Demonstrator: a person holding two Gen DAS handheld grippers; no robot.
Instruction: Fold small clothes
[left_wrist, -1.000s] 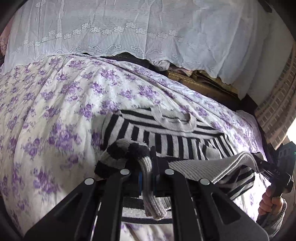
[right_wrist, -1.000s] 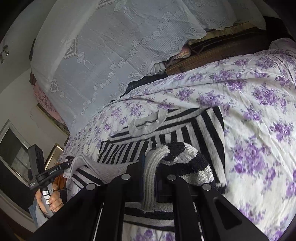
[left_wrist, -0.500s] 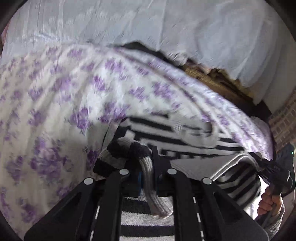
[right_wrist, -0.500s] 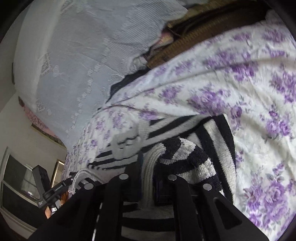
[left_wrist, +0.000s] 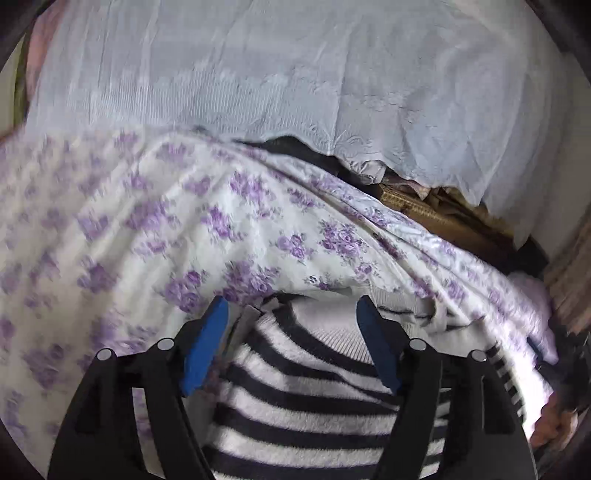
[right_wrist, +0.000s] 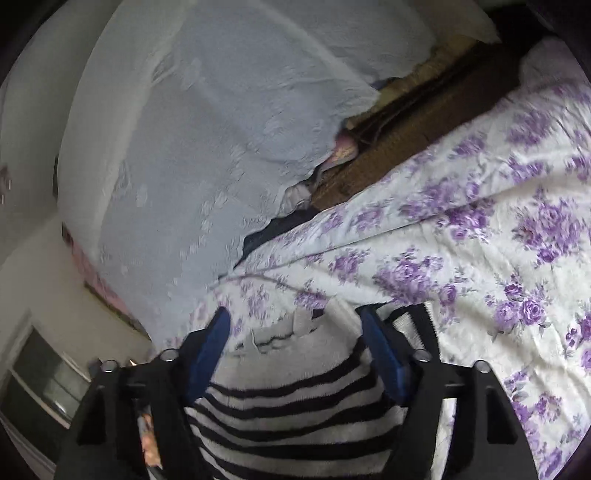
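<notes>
A black-and-white striped knit sweater (left_wrist: 306, 373) lies folded on the floral bedspread; it also shows in the right wrist view (right_wrist: 295, 402). My left gripper (left_wrist: 291, 310) is open, its blue-padded jaws spread wide just over the sweater's left part. My right gripper (right_wrist: 295, 317) is open too, jaws spread over the sweater's right part, near its grey collar (right_wrist: 280, 332). Neither holds cloth. The other hand shows at the right edge of the left wrist view (left_wrist: 557, 424).
The bed is covered by a white bedspread with purple flowers (left_wrist: 147, 236) (right_wrist: 480, 258). A pale lace cloth (left_wrist: 295, 74) (right_wrist: 192, 147) hangs behind the bed. Brown woven things (left_wrist: 424, 214) (right_wrist: 406, 129) lie along the far edge.
Both grippers carried the sweater's hem forward toward the collar, then opened and let it go. The lower half now lies folded over the upper half.
</notes>
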